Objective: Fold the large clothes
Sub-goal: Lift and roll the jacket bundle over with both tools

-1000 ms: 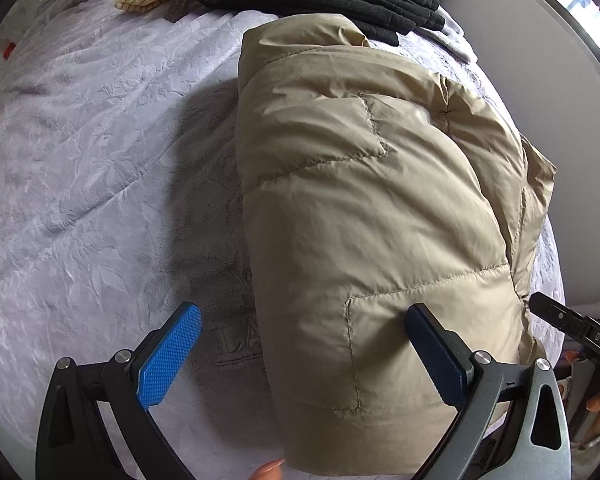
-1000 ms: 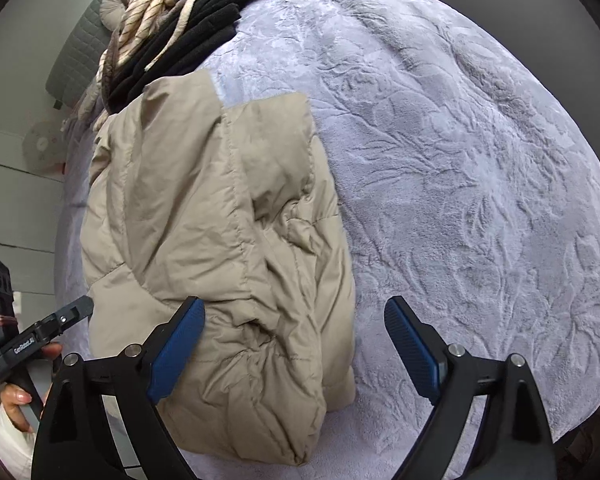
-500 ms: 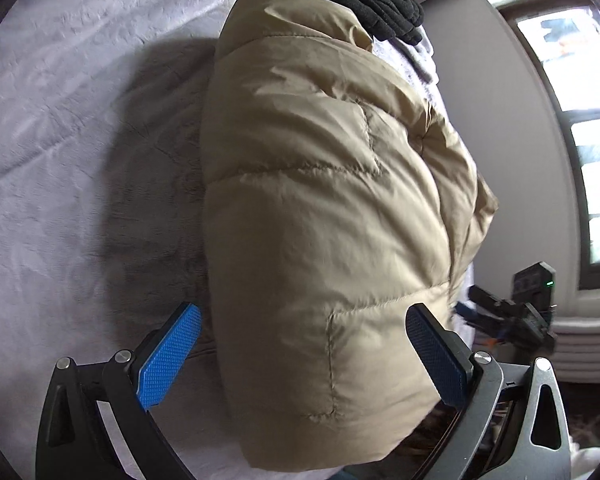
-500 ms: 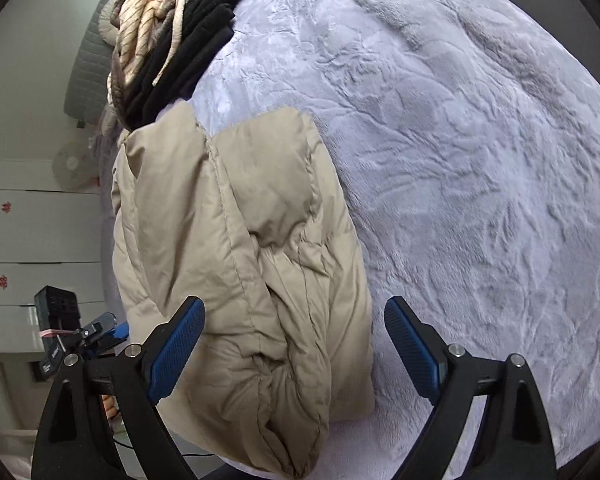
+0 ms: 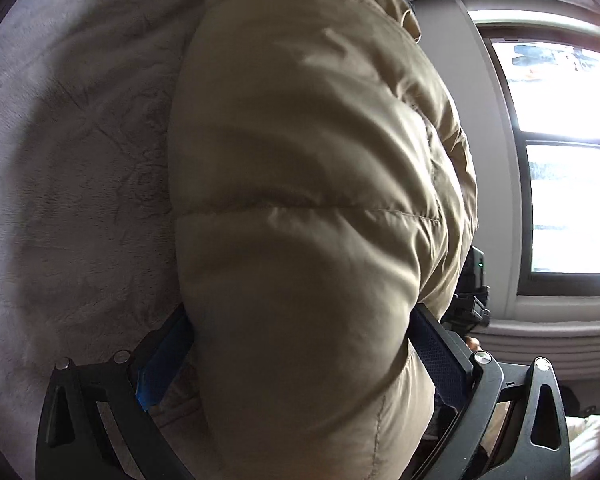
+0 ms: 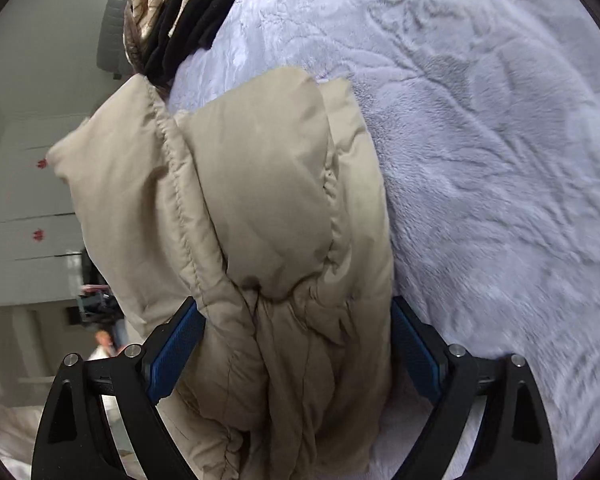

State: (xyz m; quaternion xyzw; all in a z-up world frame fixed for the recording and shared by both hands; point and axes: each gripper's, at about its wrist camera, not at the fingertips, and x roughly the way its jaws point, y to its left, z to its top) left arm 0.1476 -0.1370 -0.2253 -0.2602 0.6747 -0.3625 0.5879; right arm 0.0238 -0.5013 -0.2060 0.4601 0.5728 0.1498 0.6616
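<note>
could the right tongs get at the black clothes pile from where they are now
Probably not as things stand. The right tongs have the folded tan puffer jacket bulging between their fingers, and that bundle fills the way forward to the black clothes pile at the far end of the grey blanket.

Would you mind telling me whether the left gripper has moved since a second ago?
Yes. The left gripper has pushed forward around the jacket, whose end now fills the space between its fingers; earlier the grey bedspread showed there.
</note>
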